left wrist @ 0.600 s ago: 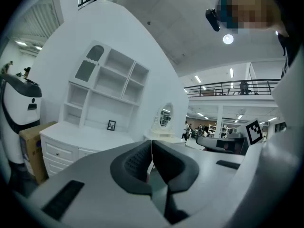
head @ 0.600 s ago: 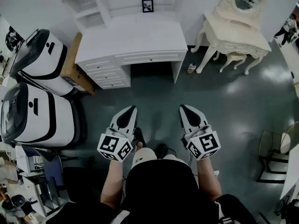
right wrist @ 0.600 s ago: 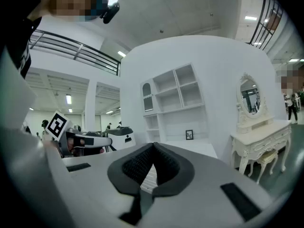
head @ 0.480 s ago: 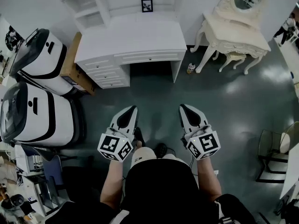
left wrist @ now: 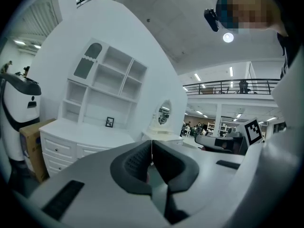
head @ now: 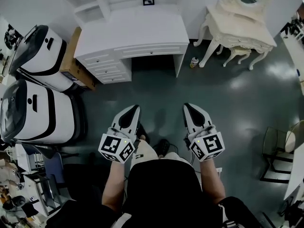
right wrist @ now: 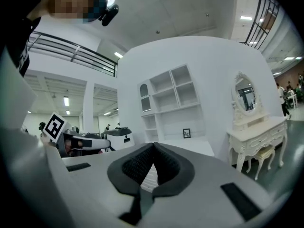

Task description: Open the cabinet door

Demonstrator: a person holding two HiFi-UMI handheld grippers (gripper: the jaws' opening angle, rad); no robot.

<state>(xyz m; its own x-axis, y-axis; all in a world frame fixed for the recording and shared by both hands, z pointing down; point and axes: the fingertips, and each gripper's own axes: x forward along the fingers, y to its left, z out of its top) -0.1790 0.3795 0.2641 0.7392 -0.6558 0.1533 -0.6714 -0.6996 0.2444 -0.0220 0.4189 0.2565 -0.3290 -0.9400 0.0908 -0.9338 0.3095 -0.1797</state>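
Observation:
A white desk (head: 137, 32) with a shelf hutch (left wrist: 107, 87) stands against the far wall, across open floor from me. A small arched cabinet door (left wrist: 87, 62) sits at the hutch's upper left; in the right gripper view that door (right wrist: 144, 90) is shut. My left gripper (head: 134, 108) and right gripper (head: 186, 107) are held side by side at waist height, pointing at the desk and well short of it. The left gripper (left wrist: 151, 142) has its jaws closed with nothing between them. Likewise the right gripper (right wrist: 153, 146) is shut and empty.
Two white machines (head: 40, 56) (head: 33, 115) and a cardboard box (head: 72, 63) stand left of the desk. An ornate vanity table (head: 240, 27) with a stool is at the right, with a small bottle (head: 194, 62) on the floor between them. A chair (head: 278, 151) stands far right.
The desk sits slightly higher in the head view. Both grippers keep the same side-by-side pose and stay shut.

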